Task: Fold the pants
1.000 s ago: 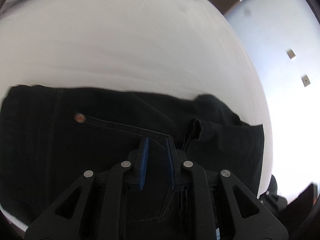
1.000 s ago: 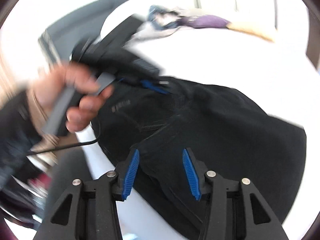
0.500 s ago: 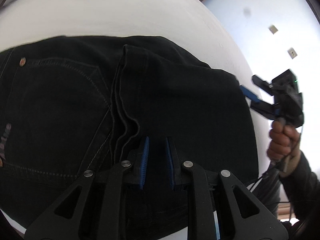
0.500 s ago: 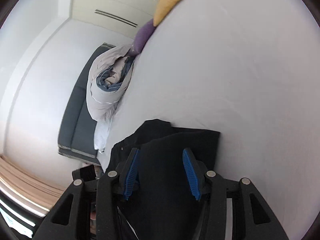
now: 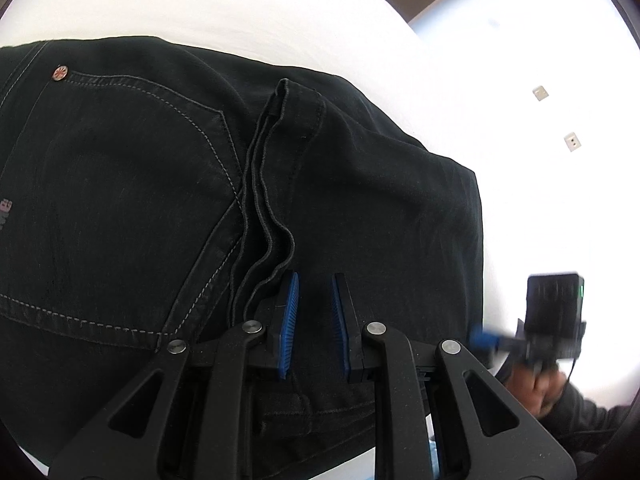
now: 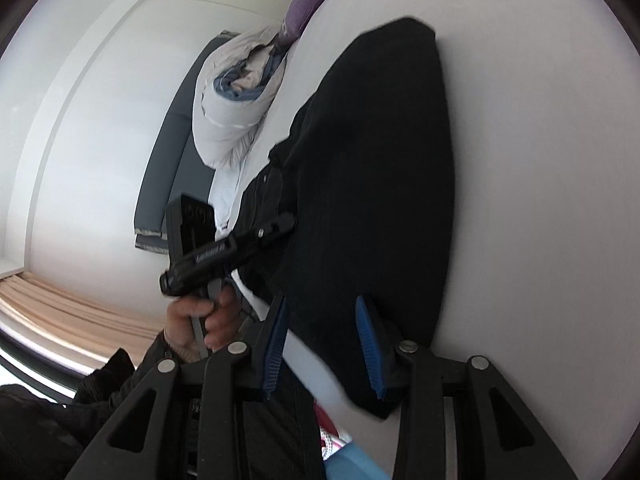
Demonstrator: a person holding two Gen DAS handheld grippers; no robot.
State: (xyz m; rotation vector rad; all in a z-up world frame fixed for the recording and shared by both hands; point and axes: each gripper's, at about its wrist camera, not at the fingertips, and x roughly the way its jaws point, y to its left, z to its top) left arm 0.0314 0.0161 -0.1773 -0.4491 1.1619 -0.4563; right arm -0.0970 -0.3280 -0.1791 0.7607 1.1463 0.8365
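Your pants (image 5: 360, 184) lie folded on the white bed (image 5: 200, 8), the hems stacked over the back pocket (image 5: 120, 184). Your left gripper (image 5: 313, 322) hovers low over the near edge of the fold, its blue pads a narrow gap apart with nothing between them. Your right gripper (image 6: 322, 346) sits at the other end of the pants (image 6: 372, 160), jaws wide apart and empty. A rolled duvet (image 6: 236, 100) lies further up the bed.

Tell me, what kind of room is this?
Probably a bedroom. The black pants lie on a wide white bed, a rolled-up duvet sits against the dark headboard, and purple and yellow pillows lie beside it.
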